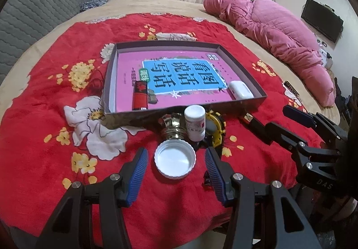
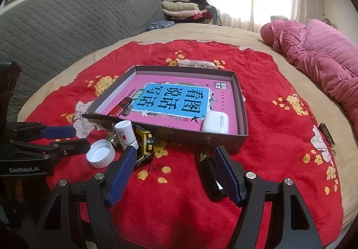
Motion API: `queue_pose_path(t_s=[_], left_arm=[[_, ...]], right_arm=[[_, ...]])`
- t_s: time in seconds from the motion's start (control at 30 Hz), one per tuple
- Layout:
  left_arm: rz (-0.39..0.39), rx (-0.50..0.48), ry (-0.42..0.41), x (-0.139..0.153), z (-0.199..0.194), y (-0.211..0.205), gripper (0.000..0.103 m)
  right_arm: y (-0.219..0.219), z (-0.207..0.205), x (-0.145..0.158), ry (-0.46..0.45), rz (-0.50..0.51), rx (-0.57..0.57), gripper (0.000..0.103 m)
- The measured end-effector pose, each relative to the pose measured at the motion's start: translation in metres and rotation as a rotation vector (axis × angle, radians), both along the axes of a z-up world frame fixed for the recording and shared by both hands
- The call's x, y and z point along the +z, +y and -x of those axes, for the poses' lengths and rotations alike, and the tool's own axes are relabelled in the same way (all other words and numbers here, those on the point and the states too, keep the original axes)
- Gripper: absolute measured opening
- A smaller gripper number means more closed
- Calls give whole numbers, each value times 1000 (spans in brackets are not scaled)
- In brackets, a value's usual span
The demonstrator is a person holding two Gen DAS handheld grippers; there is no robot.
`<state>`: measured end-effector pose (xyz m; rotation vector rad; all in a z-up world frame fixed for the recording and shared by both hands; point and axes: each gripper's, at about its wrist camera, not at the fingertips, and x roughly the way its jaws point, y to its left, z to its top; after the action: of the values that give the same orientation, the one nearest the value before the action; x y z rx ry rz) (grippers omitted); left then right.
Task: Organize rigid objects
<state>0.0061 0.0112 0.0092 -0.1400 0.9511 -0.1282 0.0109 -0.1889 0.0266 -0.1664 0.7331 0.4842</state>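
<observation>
Red blanket on bed. Box: book, lighter, white case inside. Left gripper angled down, jaws released around white cap, not touching. Right gripper spread, empty; black object beside one finger, partly hidden. Bottle upright before box, hiding yellow toy.

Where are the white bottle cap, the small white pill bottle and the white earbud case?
white bottle cap (image 1: 175,160): left wrist view, its hollow inside.
white pill bottle (image 1: 195,122): left wrist view, its side wall.
white earbud case (image 2: 216,123): right wrist view, its top.
</observation>
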Motion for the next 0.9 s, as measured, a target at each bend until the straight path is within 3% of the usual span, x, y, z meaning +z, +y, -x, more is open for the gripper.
queue_pose_path(t_s=[0.67,0.9], left_arm=[[45,-14,97,-26,-8,0,53],[56,-12,110,-32,-12,1,53]], right_arm=[[9,-3,-13,45,15,30,73],[16,-12,-20,92,-26,29,73]])
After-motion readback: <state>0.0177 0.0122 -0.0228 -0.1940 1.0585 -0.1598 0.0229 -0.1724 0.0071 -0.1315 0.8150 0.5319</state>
